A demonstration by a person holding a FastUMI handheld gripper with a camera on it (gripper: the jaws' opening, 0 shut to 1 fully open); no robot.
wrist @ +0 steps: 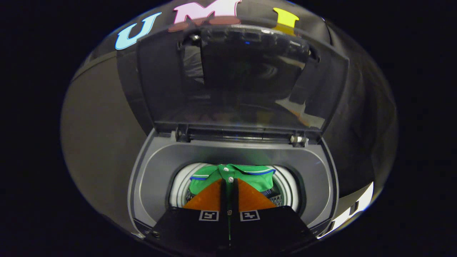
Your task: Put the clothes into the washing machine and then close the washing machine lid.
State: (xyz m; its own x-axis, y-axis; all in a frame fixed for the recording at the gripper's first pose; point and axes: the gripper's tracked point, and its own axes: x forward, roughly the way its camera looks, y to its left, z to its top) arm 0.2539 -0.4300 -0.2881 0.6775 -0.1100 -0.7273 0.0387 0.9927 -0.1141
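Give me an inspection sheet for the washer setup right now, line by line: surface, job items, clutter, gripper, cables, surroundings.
Surface: grey top deck of the washer, around the round drum opening.
Job's things: green shirt with buttoned collar hangs over the drum, not yet dropped in; lid stands raised, hinged behind the opening.
Clutter: nothing seen.
Gripper: gripper over the drum mouth, fingers nearly together with the shirt's placket pinched between them; it looks shut on the shirt.
Cables: nothing seen.
Surroundings: black cloth wall behind and beside the washer.
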